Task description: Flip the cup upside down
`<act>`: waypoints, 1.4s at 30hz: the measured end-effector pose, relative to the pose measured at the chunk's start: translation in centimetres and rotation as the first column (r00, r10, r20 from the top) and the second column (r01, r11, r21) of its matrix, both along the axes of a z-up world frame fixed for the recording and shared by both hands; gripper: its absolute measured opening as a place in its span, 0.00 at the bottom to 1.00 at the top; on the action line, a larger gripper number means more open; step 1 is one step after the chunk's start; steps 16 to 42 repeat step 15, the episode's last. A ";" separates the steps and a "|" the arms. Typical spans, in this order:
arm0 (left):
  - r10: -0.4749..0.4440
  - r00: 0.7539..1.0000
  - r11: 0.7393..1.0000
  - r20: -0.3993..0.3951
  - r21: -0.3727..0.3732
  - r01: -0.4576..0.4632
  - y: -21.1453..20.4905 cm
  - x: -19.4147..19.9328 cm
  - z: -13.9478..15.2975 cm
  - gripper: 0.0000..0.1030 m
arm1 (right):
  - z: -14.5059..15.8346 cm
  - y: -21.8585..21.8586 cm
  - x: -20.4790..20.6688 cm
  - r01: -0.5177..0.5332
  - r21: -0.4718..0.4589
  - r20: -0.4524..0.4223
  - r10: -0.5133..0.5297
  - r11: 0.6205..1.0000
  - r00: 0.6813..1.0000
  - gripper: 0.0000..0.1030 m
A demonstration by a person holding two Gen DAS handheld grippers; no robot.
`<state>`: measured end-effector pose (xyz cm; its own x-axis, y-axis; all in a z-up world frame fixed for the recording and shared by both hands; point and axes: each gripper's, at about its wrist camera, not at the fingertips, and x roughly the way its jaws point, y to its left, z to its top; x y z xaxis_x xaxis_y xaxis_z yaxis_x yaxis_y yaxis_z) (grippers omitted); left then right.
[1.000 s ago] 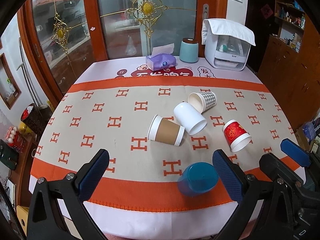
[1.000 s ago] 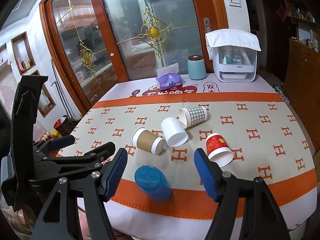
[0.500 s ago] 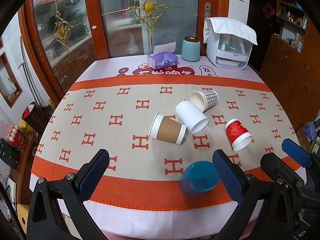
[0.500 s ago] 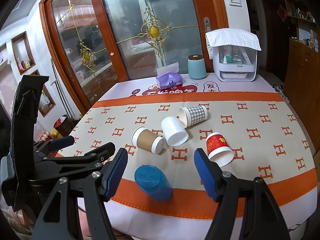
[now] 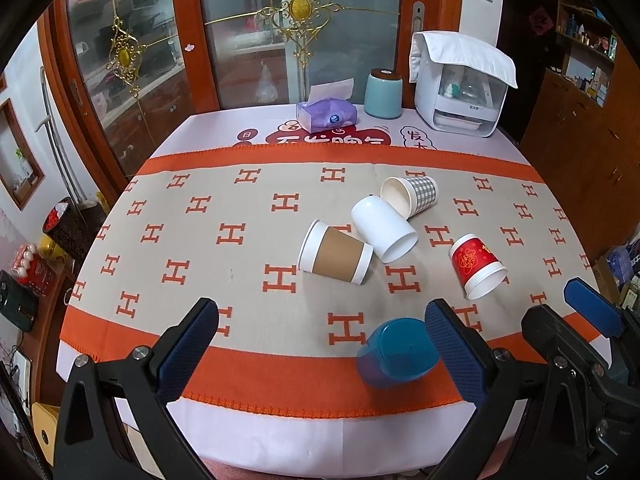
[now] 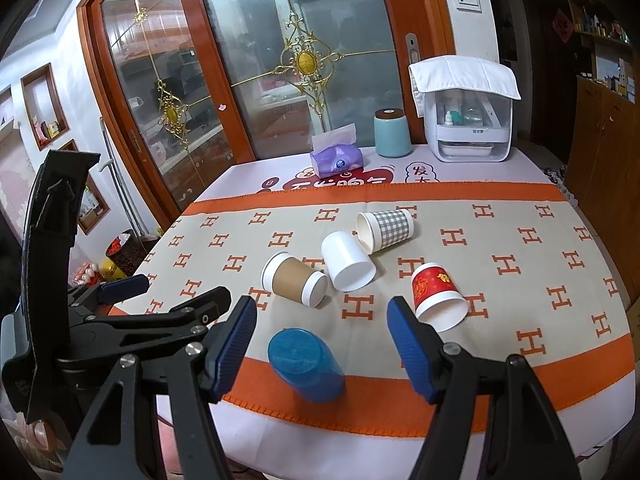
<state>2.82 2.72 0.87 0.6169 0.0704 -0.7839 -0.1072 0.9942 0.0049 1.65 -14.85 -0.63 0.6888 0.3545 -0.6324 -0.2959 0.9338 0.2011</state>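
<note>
Both claws, left claw (image 5: 322, 342) and right claw (image 6: 322, 342), wide apart, empty.

Home dining room: clothed table (image 5: 280, 432), tissue box (image 5: 326, 115), glass doors (image 6: 224, 80).

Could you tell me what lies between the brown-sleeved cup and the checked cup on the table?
The white cup lies on its side between the brown-sleeved cup and the checked cup; the right wrist view shows it.

I see a table (image 5: 280, 440) under an orange-banded cloth (image 5: 200, 216), where around the white cup (image 5: 382, 228) lie a checked cup (image 5: 414, 196) touching behind, a brown cup (image 5: 336, 254) left, a red cup (image 5: 476, 266) right, a blue cup (image 5: 396, 352) nearest me.
</note>
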 end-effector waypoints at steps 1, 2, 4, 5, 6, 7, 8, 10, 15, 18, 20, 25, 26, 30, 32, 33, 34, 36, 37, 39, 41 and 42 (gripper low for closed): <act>0.000 1.000 1.000 -0.001 -0.001 0.000 0.0 0.0 0.0 0.99 | 0.0 0.0 0.0 0.000 0.001 -0.002 0.000 1.000 1.000 0.67; 0.000 1.000 1.000 -0.002 -0.002 0.000 0.0 0.0 0.0 0.99 | 0.0 0.0 0.0 0.000 0.001 -0.002 0.000 1.000 1.000 0.67; -0.001 1.000 1.000 -0.004 -0.005 0.001 0.0 0.0 -0.1 0.99 | -0.1 0.0 -0.2 -0.001 0.001 0.000 0.001 1.000 1.000 0.67; -0.001 1.000 1.000 -0.003 -0.007 0.001 0.0 0.0 -0.1 0.99 | -0.1 0.0 -0.1 0.000 0.001 0.000 0.000 1.000 1.000 0.67; -0.001 1.000 1.000 -0.003 -0.005 0.001 0.0 0.0 -0.1 0.99 | 0.0 0.0 -0.1 0.000 0.002 -0.002 0.000 1.000 1.000 0.67; 0.000 1.000 1.000 -0.002 -0.003 0.000 -0.1 0.0 -0.2 0.99 | -0.1 0.0 -0.1 0.000 0.004 -0.003 0.000 1.000 1.000 0.67; 0.000 1.000 1.000 -0.003 -0.002 0.000 0.0 0.0 -0.2 0.99 | -0.1 0.0 -0.1 -0.001 0.004 -0.004 0.001 1.000 1.000 0.67; 0.000 1.000 1.000 -0.003 0.000 0.000 -0.1 0.0 -0.2 0.99 | 0.0 0.0 -0.2 -0.001 0.004 -0.003 0.001 1.000 1.000 0.67; 0.000 1.000 1.000 -0.008 -0.004 0.000 -0.1 0.0 -0.2 0.99 | -0.2 0.0 -0.2 -0.003 0.007 -0.009 0.003 1.000 1.000 0.67; 0.000 1.000 1.000 -0.008 -0.004 0.000 -0.1 0.0 -0.2 0.99 | -0.2 0.0 -0.2 -0.003 0.007 -0.009 0.003 1.000 1.000 0.67; 0.000 1.000 1.000 -0.008 -0.004 0.000 -0.1 0.0 -0.2 0.99 | -0.2 0.0 -0.2 -0.003 0.007 -0.009 0.003 1.000 1.000 0.67; 0.000 1.000 1.000 -0.008 -0.004 0.000 -0.1 0.0 -0.2 0.99 | -0.2 0.0 -0.2 -0.003 0.007 -0.009 0.003 1.000 1.000 0.67; 0.000 1.000 1.000 -0.008 -0.004 0.000 -0.1 0.0 -0.2 0.99 | -0.2 0.0 -0.2 -0.003 0.007 -0.009 0.003 1.000 1.000 0.67; 0.000 1.000 1.000 -0.008 -0.004 0.000 -0.1 0.0 -0.2 0.99 | -0.2 0.0 -0.2 -0.003 0.007 -0.009 0.003 1.000 1.000 0.67; 0.000 1.000 1.000 -0.008 -0.004 0.000 -0.1 0.0 -0.2 0.99 | -0.2 0.0 -0.2 -0.003 0.007 -0.009 0.003 1.000 1.000 0.67; 0.000 1.000 1.000 -0.008 -0.004 0.000 -0.1 0.0 -0.2 0.99 | -0.2 0.0 -0.2 -0.003 0.007 -0.009 0.003 1.000 1.000 0.67; 0.000 1.000 1.000 -0.008 -0.004 0.000 -0.1 0.0 -0.2 0.99 | -0.2 0.0 -0.2 -0.003 0.007 -0.009 0.003 1.000 1.000 0.67; 0.000 1.000 1.000 -0.008 -0.004 0.000 -0.1 0.0 -0.2 0.99 | -0.2 0.0 -0.2 -0.003 0.007 -0.009 0.003 1.000 1.000 0.67; 0.000 1.000 1.000 -0.008 -0.004 0.000 -0.1 0.0 -0.2 0.99 | -0.2 0.0 -0.2 -0.003 0.007 -0.009 0.003 1.000 1.000 0.67; 0.000 1.000 1.000 -0.008 -0.004 0.000 -0.1 0.0 -0.2 0.99 | -0.2 0.0 -0.2 -0.003 0.007 -0.009 0.003 1.000 1.000 0.67; 0.000 1.000 1.000 -0.008 -0.004 0.000 -0.1 0.0 -0.2 0.99 | -0.2 0.0 -0.2 -0.003 0.007 -0.009 0.003 1.000 1.000 0.67; 0.000 1.000 1.000 -0.008 -0.004 0.000 -0.1 0.0 -0.2 0.99 | -0.2 0.0 -0.2 -0.003 0.007 -0.009 0.003 1.000 1.000 0.67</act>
